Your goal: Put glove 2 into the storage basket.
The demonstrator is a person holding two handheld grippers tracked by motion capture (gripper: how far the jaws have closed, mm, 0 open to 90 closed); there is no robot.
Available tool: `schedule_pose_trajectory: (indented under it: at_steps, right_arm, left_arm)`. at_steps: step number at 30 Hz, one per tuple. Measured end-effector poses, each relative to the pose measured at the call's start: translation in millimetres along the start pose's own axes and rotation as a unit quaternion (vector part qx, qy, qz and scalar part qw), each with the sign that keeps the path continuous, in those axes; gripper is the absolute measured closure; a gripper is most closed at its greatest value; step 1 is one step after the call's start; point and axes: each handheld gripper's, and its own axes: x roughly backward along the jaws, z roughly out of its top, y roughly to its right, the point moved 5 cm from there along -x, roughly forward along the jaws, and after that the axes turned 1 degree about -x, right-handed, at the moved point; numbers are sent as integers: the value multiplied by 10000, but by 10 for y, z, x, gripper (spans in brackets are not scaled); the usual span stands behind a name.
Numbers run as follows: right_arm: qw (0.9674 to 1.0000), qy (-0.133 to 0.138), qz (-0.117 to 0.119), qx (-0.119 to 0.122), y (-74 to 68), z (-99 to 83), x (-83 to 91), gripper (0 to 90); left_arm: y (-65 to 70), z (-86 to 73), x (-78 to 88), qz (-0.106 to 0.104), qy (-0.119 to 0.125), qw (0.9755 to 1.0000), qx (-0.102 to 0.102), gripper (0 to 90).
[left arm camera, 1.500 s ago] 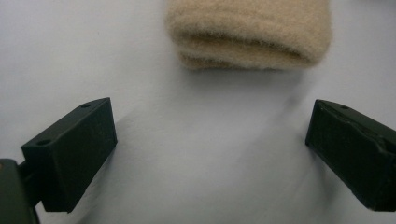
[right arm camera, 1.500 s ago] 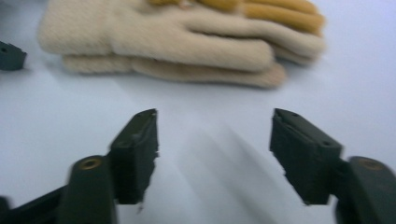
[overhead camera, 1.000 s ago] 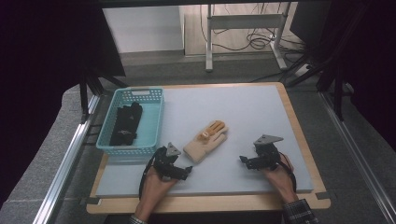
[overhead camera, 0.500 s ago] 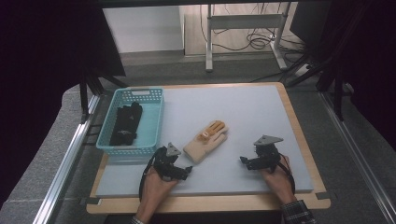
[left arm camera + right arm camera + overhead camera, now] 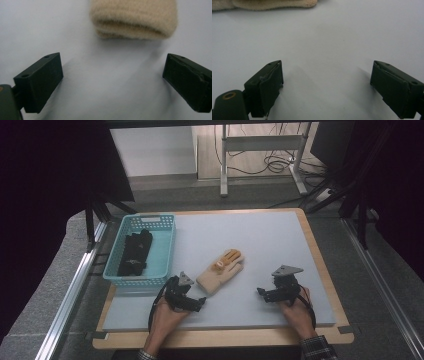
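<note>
1. Beige wool makes up the glove (image 5: 220, 271) that we see lying flat near the middle of the grey table (image 5: 260, 240), its orange-tipped fingers pointing far and right, its cuff toward the near left.
2. We hold the left gripper (image 5: 199, 302) low over the table just near and left of the cuff, not touching it. In the left gripper view the cuff (image 5: 133, 18) lies straight ahead of the jaws, which stand wide apart with bare table between them.
3. We hold the right gripper (image 5: 261, 292) near the table's near right, well apart from the glove. In the right gripper view its jaws are also spread wide, holding nothing, and an edge of the glove (image 5: 264, 4) shows at the far left.
4. At the table's left edge we see a light blue basket (image 5: 166, 240) with dark gloves (image 5: 134, 252) lying inside.
5. Our left hand (image 5: 165, 320) and right hand (image 5: 297, 312) come in from the near edge, the right with a checked sleeve (image 5: 317, 351).
</note>
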Motion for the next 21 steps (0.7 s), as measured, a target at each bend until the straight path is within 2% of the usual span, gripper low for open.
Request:
schedule_pose_trajectory:
  at_steps: [4,9,15,21]
  right_arm:
    - [10000,-1,1,-8,1,-1,1,107]
    - [10000,0,0,-8,1,-1,1,107]
    - [10000,-5,13,-31,7,-2,0,107]
    - [10000,-3,20,-49,7,-2,1,107]
  left_arm:
    - [14,175,66,13,79,9999,-94,39]
    - [71,459,70,-53,14,9997,-236,39]
    - [106,804,-56,-127,-45,9994,-327,45]
    - [123,1015,-246,-59,-216,9989,-404,56]
